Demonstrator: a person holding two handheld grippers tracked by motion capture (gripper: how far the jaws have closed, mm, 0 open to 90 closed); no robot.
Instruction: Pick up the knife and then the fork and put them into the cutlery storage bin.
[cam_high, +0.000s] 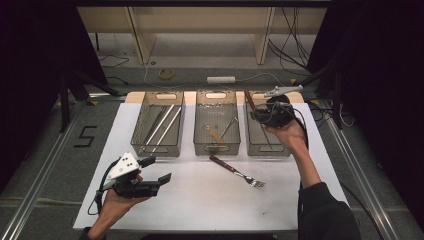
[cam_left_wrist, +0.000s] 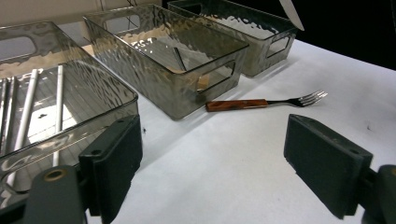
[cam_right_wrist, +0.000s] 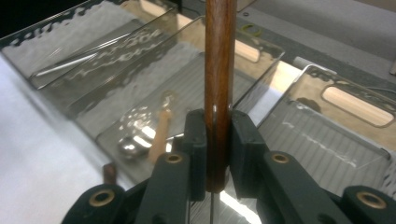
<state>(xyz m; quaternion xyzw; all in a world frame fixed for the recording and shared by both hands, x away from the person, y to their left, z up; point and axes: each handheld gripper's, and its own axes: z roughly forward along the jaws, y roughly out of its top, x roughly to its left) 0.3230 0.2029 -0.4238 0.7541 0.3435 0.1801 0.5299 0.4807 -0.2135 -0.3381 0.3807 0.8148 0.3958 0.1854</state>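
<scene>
A black "5" (cam_high: 85, 136) is marked on the grey floor left of the table.

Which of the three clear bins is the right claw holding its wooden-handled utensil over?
The rightmost bin; the right claw hangs above it, unlike the middle and left bins.

Lighting is overhead and moderate. The white table sheet (cam_high: 200, 195) is the brightest surface; around it the room falls into deep shadow. Glare ripples on the clear bins (cam_left_wrist: 168, 56) on the sheet. The wooden handle (cam_right_wrist: 218, 70) is soft-focused at close range. All views are slightly grainy.
</scene>
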